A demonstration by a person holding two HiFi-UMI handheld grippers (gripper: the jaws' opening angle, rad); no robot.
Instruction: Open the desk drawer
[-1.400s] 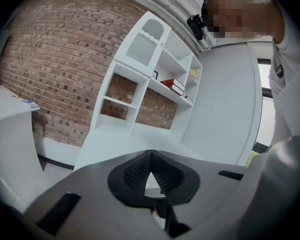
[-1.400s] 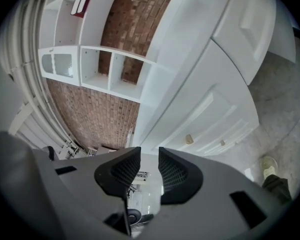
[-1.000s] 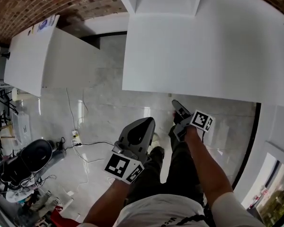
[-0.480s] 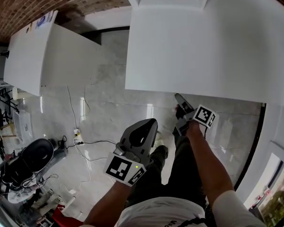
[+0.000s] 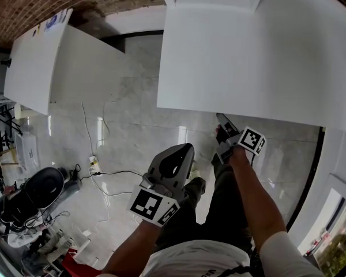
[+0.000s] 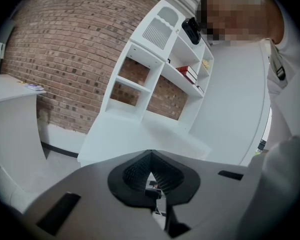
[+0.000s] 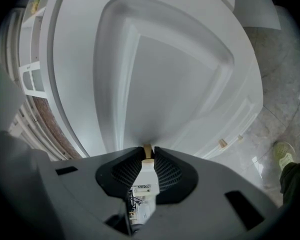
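Observation:
In the head view the white desk fills the upper right. My right gripper reaches under the desk's front edge. The right gripper view faces a white drawer front with a recessed panel. Its small tan knob sits pinched between the tips, so the right gripper is shut on it. My left gripper hangs lower, over the floor beside the person's leg. Its jaws meet at the tips in the left gripper view, where the left gripper is shut and holds nothing.
A second white desk stands at the left, with cables and a black seat on the marble floor. Two more tan knobs show on lower panels. A white shelf unit backs onto a brick wall.
The right gripper and the desk's edge have shifted slightly to the right in the view. Both grippers have stayed shut.

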